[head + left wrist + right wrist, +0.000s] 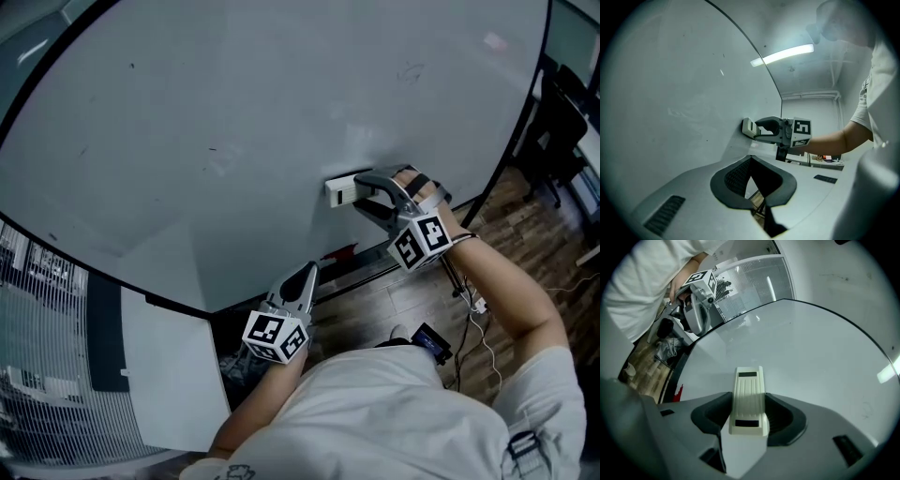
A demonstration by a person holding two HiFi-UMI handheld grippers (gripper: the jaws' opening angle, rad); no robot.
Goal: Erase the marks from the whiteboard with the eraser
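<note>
The whiteboard (234,112) fills most of the head view. It carries faint marks: a scribble (410,72) and a pinkish smudge (494,40) at upper right, and a short dark dash (213,148) near the middle. A cream ribbed eraser (341,188) lies flat against the board, and my right gripper (367,194) is shut on it. The eraser (749,399) sits between the dark pads in the right gripper view. Below the board's lower edge my left gripper (306,278) is shut on nothing, its fingers meeting in a point. It looks at the eraser (748,127) from the side.
A red marker (342,251) lies on the ledge under the board. A black chair (553,122) stands at the right on the wooden floor, with cables (473,309) near the person's feet. A white panel and blinds (56,375) are at lower left.
</note>
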